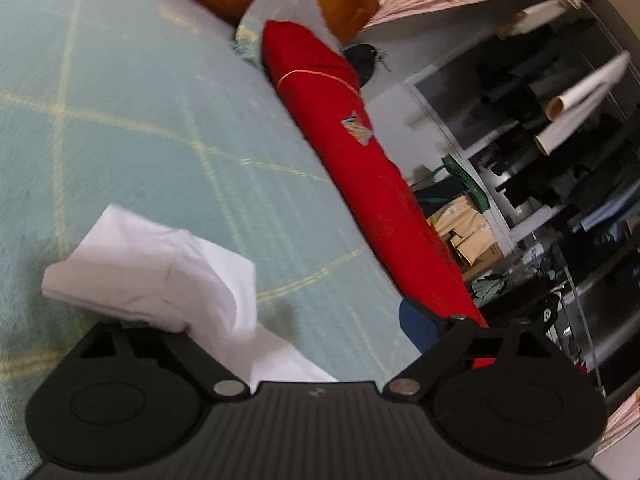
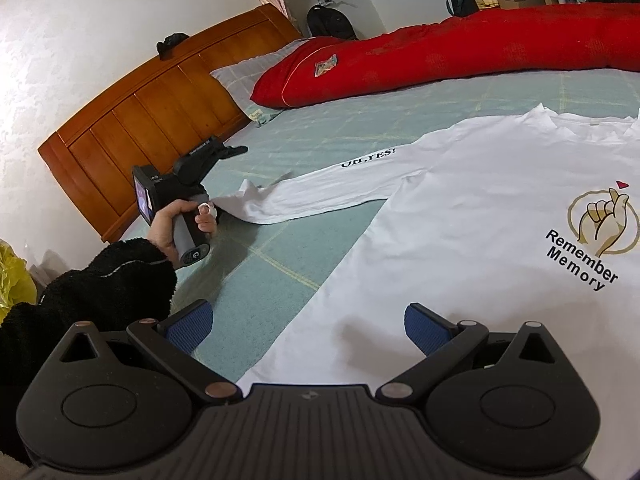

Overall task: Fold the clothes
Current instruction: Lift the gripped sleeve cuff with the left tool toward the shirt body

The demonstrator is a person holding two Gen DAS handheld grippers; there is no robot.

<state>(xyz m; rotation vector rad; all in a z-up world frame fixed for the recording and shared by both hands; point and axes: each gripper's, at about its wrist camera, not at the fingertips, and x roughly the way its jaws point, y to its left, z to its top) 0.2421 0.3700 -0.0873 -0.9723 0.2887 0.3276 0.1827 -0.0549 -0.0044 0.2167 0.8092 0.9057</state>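
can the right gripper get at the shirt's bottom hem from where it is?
Probably yes. The right gripper hangs open right over the white shirt near its lower edge, and nothing lies between them; the left gripper is off at the sleeve.

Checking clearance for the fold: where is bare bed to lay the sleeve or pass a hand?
Bare green checked bedspread lies between the white long-sleeved T-shirt's sleeve and the long red bolster, and again in the wedge between sleeve and shirt body. It is crowded at the cuff, by the left gripper.
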